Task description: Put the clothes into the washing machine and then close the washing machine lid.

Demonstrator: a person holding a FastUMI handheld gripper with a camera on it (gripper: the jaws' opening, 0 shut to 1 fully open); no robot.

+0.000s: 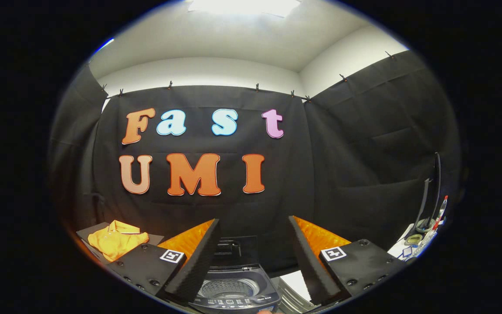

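A small top-loading washing machine [233, 293] stands low between my fingers, its lid [236, 249] raised upright at the back and its metal drum showing empty. A yellow shirt [116, 240] lies crumpled on a dark board [89, 233], to the left beyond my left finger. My gripper [251, 257] hangs above the machine, open, its fingers wide apart and nothing between them. Both fingers are clear of the machine and of the shirt.
Black cloth walls close the booth at the back and on both sides. To the right of the machine lies a white sheet [296, 283]. Further right a cluttered corner [425, 231] holds cables, a pen and small objects.
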